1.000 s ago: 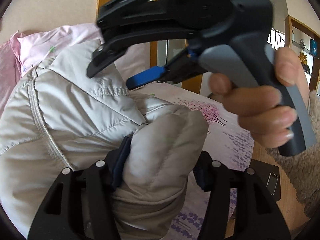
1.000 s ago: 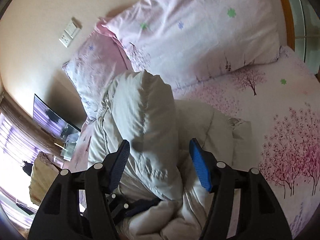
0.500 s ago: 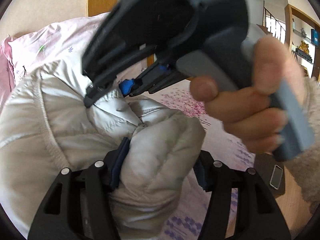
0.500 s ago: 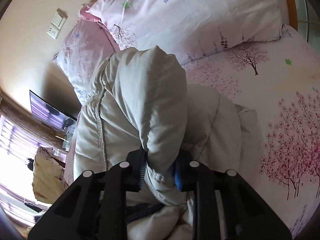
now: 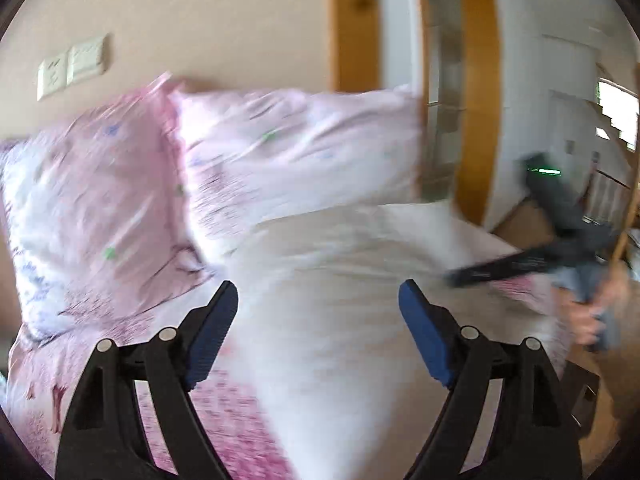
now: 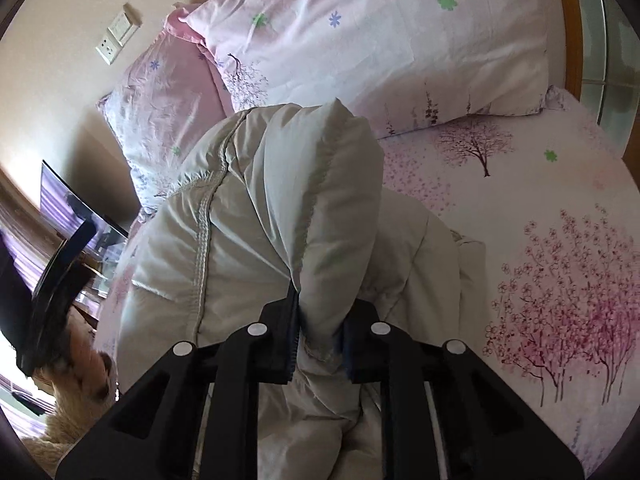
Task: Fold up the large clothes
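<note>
A cream quilted puffer jacket [image 6: 260, 216] lies bunched on the pink floral bed. In the right wrist view my right gripper [image 6: 320, 340] is shut on a raised fold of the jacket and holds it up. In the blurred left wrist view my left gripper [image 5: 316, 320] is open, its blue pads [image 5: 212, 332] wide apart in front of the jacket [image 5: 340, 320], holding nothing. The right gripper [image 5: 560, 240] shows there at the far right. The left gripper's black frame [image 6: 52, 280] shows at the left edge of the right wrist view.
Two pink floral pillows [image 6: 360, 32] lean against the wall at the head of the bed. The floral sheet [image 6: 540, 240] stretches to the right of the jacket. A wall socket [image 6: 116, 36], a wooden door frame [image 5: 476, 100] and a screen [image 6: 68, 208] beside the bed are in view.
My left gripper let go of the jacket, opened and pulled away to the left. My right gripper closed on a fold of the jacket and still holds it.
</note>
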The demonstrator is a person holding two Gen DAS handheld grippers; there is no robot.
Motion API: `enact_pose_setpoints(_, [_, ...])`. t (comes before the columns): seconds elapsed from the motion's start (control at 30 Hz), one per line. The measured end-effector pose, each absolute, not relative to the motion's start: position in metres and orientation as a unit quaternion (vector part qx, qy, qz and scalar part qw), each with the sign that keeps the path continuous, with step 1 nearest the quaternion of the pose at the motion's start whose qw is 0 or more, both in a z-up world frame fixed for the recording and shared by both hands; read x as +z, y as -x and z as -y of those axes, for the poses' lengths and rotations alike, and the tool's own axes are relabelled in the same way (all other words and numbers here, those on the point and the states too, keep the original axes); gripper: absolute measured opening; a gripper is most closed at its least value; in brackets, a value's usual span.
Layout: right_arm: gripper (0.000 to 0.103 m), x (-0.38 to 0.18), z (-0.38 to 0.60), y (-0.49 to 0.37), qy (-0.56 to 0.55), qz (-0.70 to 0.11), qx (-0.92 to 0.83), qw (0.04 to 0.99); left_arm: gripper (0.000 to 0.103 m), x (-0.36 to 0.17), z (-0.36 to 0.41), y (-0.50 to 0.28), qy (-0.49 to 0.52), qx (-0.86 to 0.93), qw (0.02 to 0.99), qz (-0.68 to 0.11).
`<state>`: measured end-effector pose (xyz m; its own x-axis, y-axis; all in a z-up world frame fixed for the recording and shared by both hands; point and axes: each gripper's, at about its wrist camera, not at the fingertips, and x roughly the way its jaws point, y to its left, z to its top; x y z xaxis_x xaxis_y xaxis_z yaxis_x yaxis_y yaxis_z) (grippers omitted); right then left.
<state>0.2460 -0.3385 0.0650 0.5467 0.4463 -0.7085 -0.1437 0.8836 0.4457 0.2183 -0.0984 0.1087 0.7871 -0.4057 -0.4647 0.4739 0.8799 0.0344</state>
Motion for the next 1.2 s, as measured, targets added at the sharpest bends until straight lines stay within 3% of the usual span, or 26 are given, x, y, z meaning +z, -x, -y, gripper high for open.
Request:
enact_pose_setpoints(0.2, [0.018, 0.053, 0.343, -0.253, -0.160, -0.460, 0.143, 0.862, 0.083, 0.080, 0.078, -0.275, -0.045, -0.220, 0.930, -0.291])
enact_pose_setpoints(0.7, [0.024, 0.006, 0.376, -0.255, -0.224, -0.491, 0.146, 0.829, 0.084, 0.042, 0.119, -0.271, -0.099, -0.245, 0.904, -0.336])
enact_pose_setpoints(0.83, [0.031, 0.035, 0.371, -0.242, -0.168, -0.469, 0.101, 0.861, 0.084, 0.038, 0.130, -0.264, -0.134, -0.231, 0.906, -0.329])
enact_pose_setpoints(1.0, [0.032, 0.078, 0.374, -0.224, -0.144, -0.392, 0.073, 0.906, 0.084, 0.035, 0.136, -0.266, -0.135, -0.235, 0.903, -0.333])
enact_pose_setpoints(1.2, [0.031, 0.066, 0.347, -0.253, -0.092, -0.430, 0.072, 0.895, 0.084, 0.033, 0.143, -0.263, -0.154, -0.230, 0.903, -0.327])
